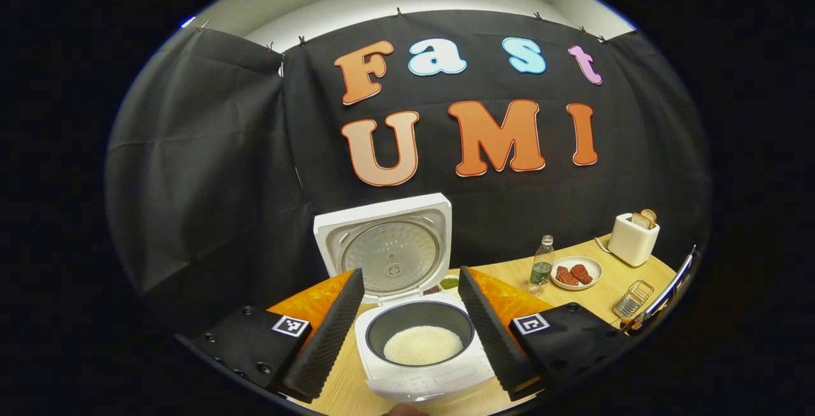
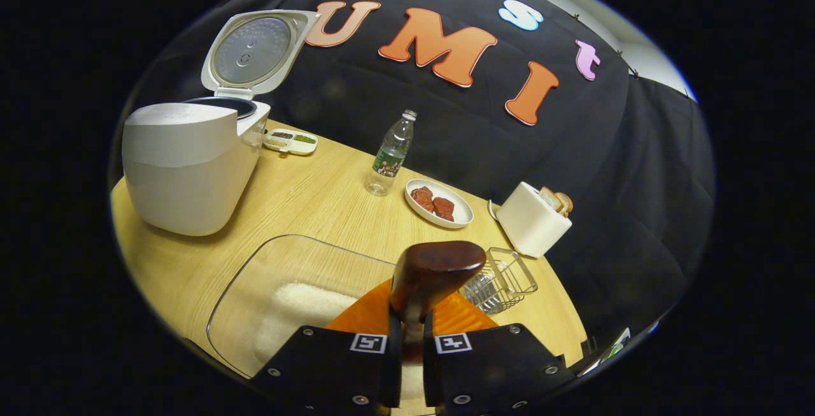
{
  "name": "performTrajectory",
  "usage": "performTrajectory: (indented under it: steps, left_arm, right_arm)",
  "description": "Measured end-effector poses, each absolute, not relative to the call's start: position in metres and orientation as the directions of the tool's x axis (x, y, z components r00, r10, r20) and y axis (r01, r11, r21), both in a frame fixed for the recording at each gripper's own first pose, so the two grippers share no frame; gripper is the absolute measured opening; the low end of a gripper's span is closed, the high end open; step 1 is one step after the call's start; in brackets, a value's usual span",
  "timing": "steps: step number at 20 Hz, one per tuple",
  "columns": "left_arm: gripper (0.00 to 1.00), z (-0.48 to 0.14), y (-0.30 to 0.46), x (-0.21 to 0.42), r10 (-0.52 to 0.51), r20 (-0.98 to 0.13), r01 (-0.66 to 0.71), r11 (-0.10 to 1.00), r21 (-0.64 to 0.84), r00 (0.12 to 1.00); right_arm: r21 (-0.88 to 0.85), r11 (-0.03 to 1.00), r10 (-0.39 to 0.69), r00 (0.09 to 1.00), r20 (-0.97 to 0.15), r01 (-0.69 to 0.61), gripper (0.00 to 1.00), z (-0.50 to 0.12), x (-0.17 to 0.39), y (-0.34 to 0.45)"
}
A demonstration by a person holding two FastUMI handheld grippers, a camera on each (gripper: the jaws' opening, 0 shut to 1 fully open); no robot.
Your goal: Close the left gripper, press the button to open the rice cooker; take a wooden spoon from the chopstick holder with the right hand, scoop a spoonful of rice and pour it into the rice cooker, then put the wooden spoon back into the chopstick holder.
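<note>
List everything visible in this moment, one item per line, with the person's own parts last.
white rice cooker: 1, white, table's left, lid up, rice in pot
clear plastic rice container: 1, clear, near edge, holds white rice
brown wooden spoon: 1, brown, in right tongs
wire chopstick holder: 1, metal, before toaster
clear water bottle: 1, clear, mid-table
white plate: 1, white, two red pieces
white toaster: 1, white, bread inside
small divided dish: 1, white, behind cooker
wooden table: 1, light wood
left tongs: open, over cooker
right tongs: shut on spoon
</note>
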State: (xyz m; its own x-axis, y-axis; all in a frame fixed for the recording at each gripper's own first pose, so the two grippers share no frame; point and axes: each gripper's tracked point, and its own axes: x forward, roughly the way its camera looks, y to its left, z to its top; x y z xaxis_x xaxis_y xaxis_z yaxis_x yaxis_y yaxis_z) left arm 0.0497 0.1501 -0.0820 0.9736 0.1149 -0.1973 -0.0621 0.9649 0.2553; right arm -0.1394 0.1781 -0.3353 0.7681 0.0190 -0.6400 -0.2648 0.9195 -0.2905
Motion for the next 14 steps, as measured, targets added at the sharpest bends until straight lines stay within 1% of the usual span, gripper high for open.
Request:
performTrajectory:
  steps: [2, 4, 6, 9, 13, 14]
  left_arm:
    - [1.00, -0.082, 0.151, 0.051, 0.107, -0.196, -0.054, 0.965, 0.256, 0.975]
    - [1.00, -0.082, 0.154, 0.052, 0.107, -0.195, -0.054, 0.964, 0.260, 0.975]
    - [1.00, -0.081, 0.156, 0.051, 0.106, -0.191, -0.055, 0.966, 0.254, 0.976]
    - [1.00, -0.083, 0.158, 0.052, 0.109, -0.193, -0.059, 0.967, 0.249, 0.975]
    - [1.00, -0.081, 0.160, 0.050, 0.112, -0.188, -0.064, 0.967, 0.248, 0.976]
    - [0.96, -0.082, 0.161, 0.050, 0.113, -0.188, -0.064, 0.966, 0.251, 0.976]
  right_arm:
    - [-0.299, 0.914, 0.021, 0.769, -0.639, -0.273, 0.13, -0.336, -0.142, 0.183]
    - [-0.264, 0.932, 0.016, 0.758, -0.652, -0.247, 0.14, -0.337, -0.144, 0.186]
    - [-0.218, 0.947, 0.034, 0.749, -0.662, -0.235, 0.14, -0.333, -0.143, 0.191]
    - [-0.115, 0.968, 0.088, 0.729, -0.679, -0.224, 0.13, -0.328, -0.141, 0.204]
    - [0.050, 0.988, 0.135, 0.687, -0.714, -0.143, 0.13, -0.325, -0.142, 0.209]
    - [0.093, 0.989, 0.149, 0.675, -0.722, -0.118, 0.13, -0.326, -0.142, 0.210]
